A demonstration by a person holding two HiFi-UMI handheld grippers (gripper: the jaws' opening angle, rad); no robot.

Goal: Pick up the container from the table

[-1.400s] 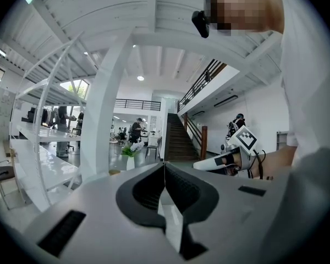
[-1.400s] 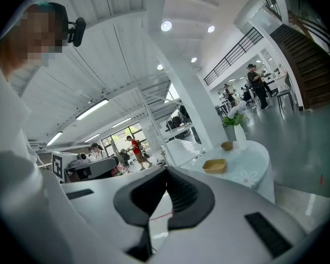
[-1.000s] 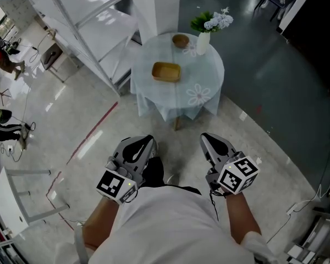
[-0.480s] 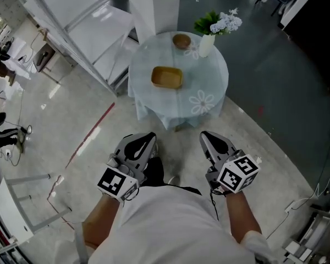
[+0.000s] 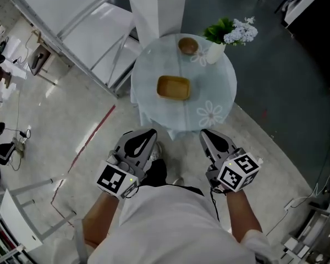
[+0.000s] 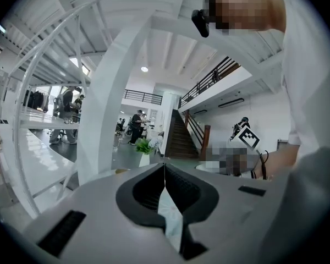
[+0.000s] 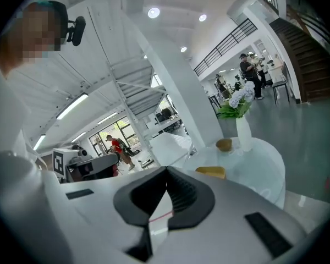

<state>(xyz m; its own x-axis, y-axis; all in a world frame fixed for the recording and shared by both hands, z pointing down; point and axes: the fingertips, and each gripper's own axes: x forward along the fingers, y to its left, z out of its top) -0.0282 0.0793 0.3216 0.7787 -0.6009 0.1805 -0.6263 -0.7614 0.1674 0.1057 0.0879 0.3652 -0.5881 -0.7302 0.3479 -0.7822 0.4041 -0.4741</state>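
As I read the head view, pale floor fills most of it, with a white pillar at the top. A round table under a pale floral cloth stands right in front of the pillar. Left gripper is low and close to me, jaws together, nothing between them. Right gripper is the same: jaws closed, empty. Both point toward the table and are apart from it. On the table, a white vase with flowers stands upright near the far right edge. The container, a tan rectangular tray, sits near the table's middle, slightly left, with nothing touching it. A small brown bowl sits at the far edge, just beside the vase.
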